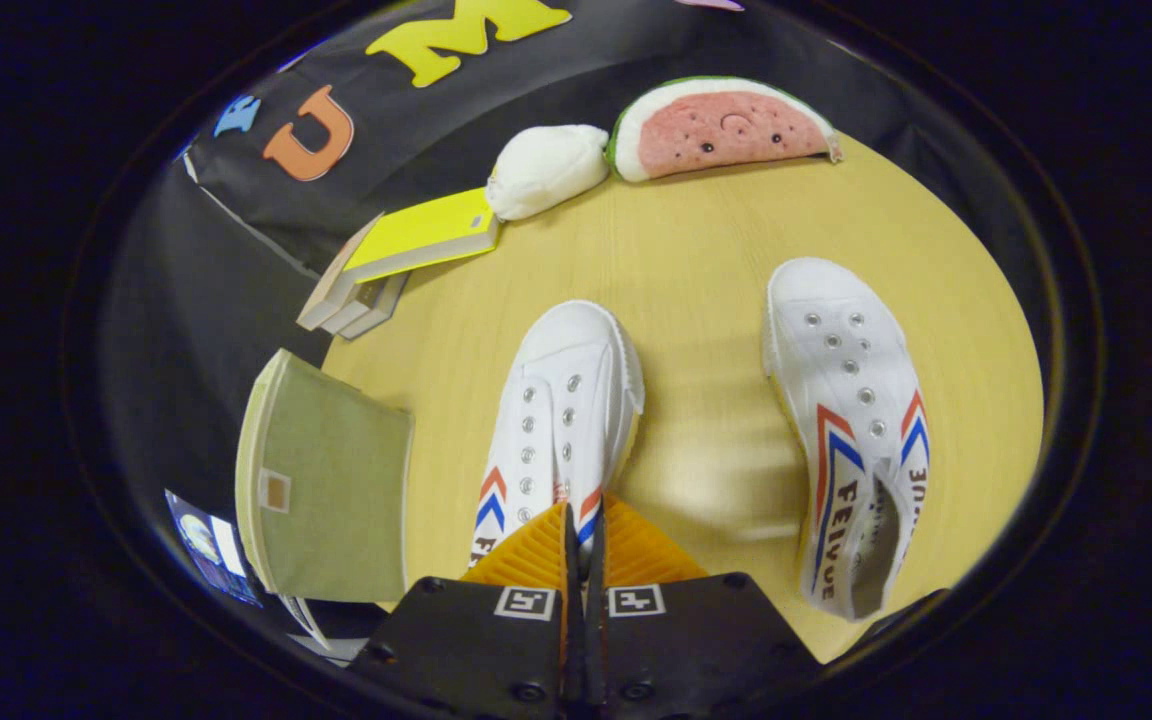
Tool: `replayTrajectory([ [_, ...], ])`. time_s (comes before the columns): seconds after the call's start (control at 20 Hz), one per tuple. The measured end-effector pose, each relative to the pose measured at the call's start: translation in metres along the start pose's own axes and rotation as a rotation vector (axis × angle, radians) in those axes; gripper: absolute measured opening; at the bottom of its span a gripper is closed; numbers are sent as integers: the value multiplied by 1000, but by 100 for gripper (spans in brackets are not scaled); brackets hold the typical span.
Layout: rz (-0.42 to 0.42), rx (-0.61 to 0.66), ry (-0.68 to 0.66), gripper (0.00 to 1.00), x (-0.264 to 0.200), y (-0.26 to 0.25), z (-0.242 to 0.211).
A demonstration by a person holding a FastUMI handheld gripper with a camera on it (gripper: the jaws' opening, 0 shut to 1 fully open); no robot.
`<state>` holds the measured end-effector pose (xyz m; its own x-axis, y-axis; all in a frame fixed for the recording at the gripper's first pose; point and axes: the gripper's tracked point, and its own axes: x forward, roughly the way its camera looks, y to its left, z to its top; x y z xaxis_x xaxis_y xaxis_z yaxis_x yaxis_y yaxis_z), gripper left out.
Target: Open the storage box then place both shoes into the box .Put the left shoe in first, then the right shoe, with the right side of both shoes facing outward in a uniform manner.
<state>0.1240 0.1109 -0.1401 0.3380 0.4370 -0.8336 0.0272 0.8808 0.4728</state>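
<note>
Two white canvas shoes with red and blue chevrons are on the pale wooden table [696,260], toes pointing away from me. My gripper [584,545] is shut on the rear rim of the nearer shoe [561,410], with a thin strip of its collar pinched between the fingers and its heel hidden behind them. A soft shadow lies under and to the right of this shoe. The other shoe [851,440] lies apart to the right, leaning a little onto its side with its opening towards me. An olive-green storage box [331,490] stands left of the fingers at the table's edge; I cannot tell whether it is open.
A stack of books with a yellow cover [416,240] sits at the far left of the table. Beyond it lie a white plush [546,168] and a watermelon-slice plush [721,125] against the booth wall. Bare tabletop runs between the two shoes.
</note>
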Motion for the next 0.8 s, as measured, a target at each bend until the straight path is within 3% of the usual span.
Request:
replayTrajectory([
  [0.25, 6, -29, -62, 6, -41, 62, 0],
  [0.55, 127, -48, -116, 5, -77, 163, 2],
  [0.8, 171, -85, -146, 5, -92, 242, 2],
])
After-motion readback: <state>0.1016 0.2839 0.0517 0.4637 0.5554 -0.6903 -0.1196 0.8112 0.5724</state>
